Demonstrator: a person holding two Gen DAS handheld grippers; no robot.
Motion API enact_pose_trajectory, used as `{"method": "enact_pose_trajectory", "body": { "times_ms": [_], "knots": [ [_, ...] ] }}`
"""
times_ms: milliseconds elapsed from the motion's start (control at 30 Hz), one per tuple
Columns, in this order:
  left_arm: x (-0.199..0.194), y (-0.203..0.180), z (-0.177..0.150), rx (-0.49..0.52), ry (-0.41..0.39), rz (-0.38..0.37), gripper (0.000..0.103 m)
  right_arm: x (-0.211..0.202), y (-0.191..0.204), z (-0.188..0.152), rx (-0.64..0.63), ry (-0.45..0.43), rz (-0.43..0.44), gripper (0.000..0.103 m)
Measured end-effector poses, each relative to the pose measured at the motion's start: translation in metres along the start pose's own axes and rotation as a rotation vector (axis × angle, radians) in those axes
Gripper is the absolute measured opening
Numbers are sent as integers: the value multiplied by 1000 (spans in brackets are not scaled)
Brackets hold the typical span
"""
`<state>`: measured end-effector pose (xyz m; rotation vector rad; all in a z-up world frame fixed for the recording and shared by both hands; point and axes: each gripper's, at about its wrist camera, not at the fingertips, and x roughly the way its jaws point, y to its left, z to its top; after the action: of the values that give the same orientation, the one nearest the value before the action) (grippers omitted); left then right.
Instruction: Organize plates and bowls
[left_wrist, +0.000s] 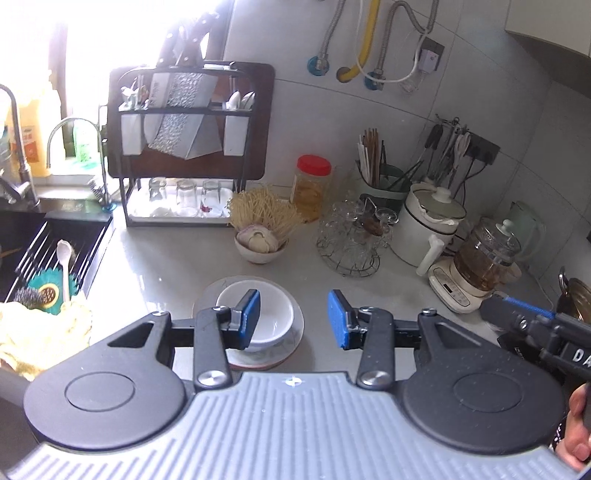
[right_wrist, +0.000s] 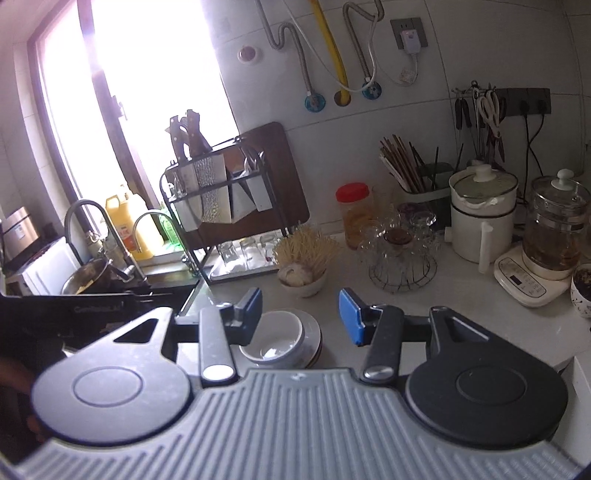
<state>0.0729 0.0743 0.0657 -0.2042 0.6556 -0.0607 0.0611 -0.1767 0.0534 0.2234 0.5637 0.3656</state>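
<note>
A white bowl (left_wrist: 271, 317) sits upright on a plate (left_wrist: 295, 334) on the pale counter, close in front of me. My left gripper (left_wrist: 294, 318) is open and empty above them, its left finger over the bowl. In the right wrist view the same bowl (right_wrist: 279, 338) and plate (right_wrist: 313, 334) lie under my right gripper (right_wrist: 301, 315), which is open and empty. The right gripper also shows at the right edge of the left wrist view (left_wrist: 532, 321). A small bowl of garlic and dried noodles (left_wrist: 260, 243) stands further back.
A black dish rack (left_wrist: 188, 147) with glasses stands at the back left beside the sink (left_wrist: 55, 251). A red-lidded jar (left_wrist: 312, 184), a wire stand of glasses (left_wrist: 351, 236), a white pot (left_wrist: 428, 221) and a glass kettle (left_wrist: 487, 258) line the back right.
</note>
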Motion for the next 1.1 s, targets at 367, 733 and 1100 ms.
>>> {"method": "enact_pose_trajectory", "body": {
  "times_ms": [367,733,1100],
  "knots": [
    [-9,12,-23,-44,37,77,51,13,-5,-18,14,109,21,50],
    [-14,17,-37,-67,68,89,71,16,0,-22,-9,138,13,50],
    [-21,15,-46,-22,80,169,97,19,2,-21,-64,135,-40,75]
  ]
}}
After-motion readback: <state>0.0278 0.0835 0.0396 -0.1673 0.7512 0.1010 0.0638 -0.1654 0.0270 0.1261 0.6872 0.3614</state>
